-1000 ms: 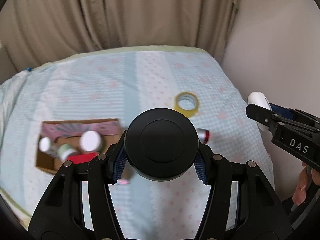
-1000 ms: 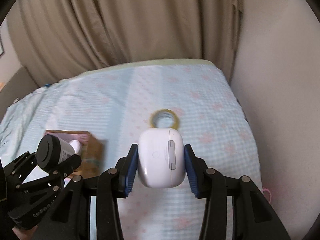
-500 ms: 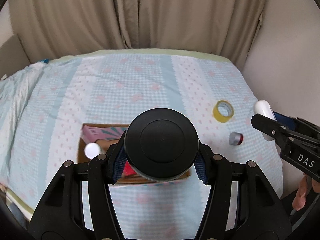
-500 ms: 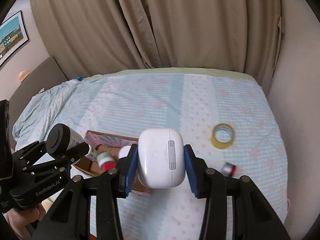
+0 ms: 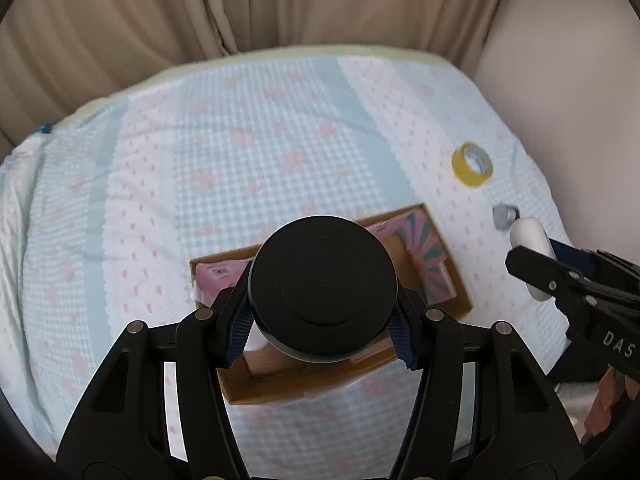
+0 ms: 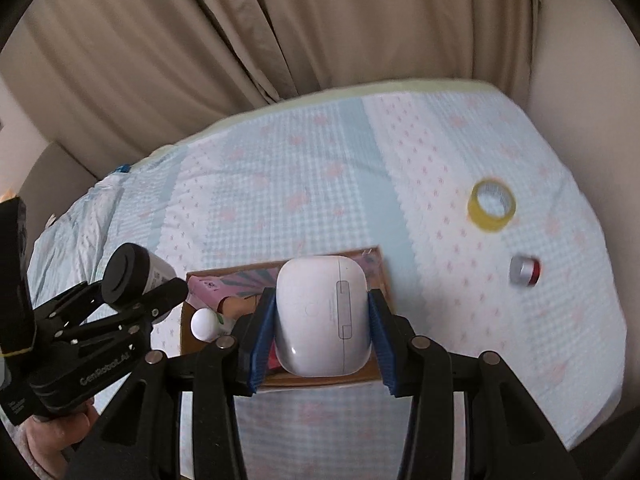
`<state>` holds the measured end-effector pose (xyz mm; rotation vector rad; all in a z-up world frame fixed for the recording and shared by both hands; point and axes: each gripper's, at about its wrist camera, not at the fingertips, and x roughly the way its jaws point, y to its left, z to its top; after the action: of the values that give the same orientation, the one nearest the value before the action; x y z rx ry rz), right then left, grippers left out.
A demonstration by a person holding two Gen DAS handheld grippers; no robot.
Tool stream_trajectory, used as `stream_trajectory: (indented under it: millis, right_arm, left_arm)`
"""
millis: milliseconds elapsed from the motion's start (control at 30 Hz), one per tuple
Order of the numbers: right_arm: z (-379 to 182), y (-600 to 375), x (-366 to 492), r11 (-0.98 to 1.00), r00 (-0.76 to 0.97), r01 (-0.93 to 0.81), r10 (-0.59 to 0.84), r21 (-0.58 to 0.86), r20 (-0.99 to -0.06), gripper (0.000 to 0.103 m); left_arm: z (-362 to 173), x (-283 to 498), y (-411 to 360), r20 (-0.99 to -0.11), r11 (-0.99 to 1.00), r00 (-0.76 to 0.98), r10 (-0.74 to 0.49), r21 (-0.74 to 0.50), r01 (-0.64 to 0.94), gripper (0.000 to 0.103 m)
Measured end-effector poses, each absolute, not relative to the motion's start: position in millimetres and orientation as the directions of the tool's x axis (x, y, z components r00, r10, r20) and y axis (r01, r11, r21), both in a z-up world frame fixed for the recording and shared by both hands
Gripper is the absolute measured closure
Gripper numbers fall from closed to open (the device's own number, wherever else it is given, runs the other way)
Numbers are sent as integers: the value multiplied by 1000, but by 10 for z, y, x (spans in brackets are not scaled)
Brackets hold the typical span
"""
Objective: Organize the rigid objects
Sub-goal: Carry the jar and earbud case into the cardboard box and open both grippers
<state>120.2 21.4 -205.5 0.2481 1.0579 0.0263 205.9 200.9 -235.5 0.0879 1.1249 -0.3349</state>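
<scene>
My left gripper (image 5: 322, 340) is shut on a black-capped bottle (image 5: 323, 294), held above a cardboard box (image 5: 456, 280) on the bed. My right gripper (image 6: 322, 340) is shut on a white earbud case (image 6: 322, 316), held over the same box (image 6: 382, 272). The box holds a pink patterned carton (image 5: 432, 256) and a white-capped bottle (image 6: 206, 323). The left gripper with its bottle (image 6: 132, 274) shows at the left of the right wrist view. The right gripper and case (image 5: 530, 236) show at the right of the left wrist view.
A yellow tape roll (image 5: 472, 165) (image 6: 492, 206) and a small silver and red cylinder (image 6: 525, 271) (image 5: 505, 216) lie on the bedspread right of the box. Beige curtains (image 5: 280, 4) hang behind the bed; a wall (image 5: 560, 40) stands on the right.
Both grippers have moved with their objects so that the box lies closer beneath them. The tape roll and cylinder have shifted right in view.
</scene>
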Motion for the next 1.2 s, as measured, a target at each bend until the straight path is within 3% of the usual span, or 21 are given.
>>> stream_trajectory:
  millis: [633,967,1033,1067,1100,1133,1200]
  right_arm:
    - [-3526,284,1694,895,264,366,162,254,-951,62]
    - [-3891,118,1799,835,207,476,200,277,-958,62]
    - [-3920,106,1832,830,199,483,205,278,-958,62]
    - [-3921,102,1845,828,201,489,199,274,-959,62]
    - [-3919,98,1852,823,207,498,193,273,-959,62]
    - [-3920,93,1850,817,211,506,195,278,-958,61]
    - [-3912,63,1830,787,232,537,209,304,-950,44]
  left_arm:
    - [-3921,2775,1659,-991,849,61,-118,-69,524,49]
    - [-4247,2881,1590,-998,822,-2,-65,-54,568,49]
    - [-4255,2887,1574,-998,817,-3,-62,-52,574,42]
    - [-4247,2879,1563,-997,811,-10,-73,-65,581,14]
    - [-4247,2879,1549,-996,806,-21,-88,-83,586,0]
    - [-4229,2860,1544,-994,802,-28,-105,-101,589,0]
    - [-4197,2804,1541,-994,792,-24,-104,-97,602,0]
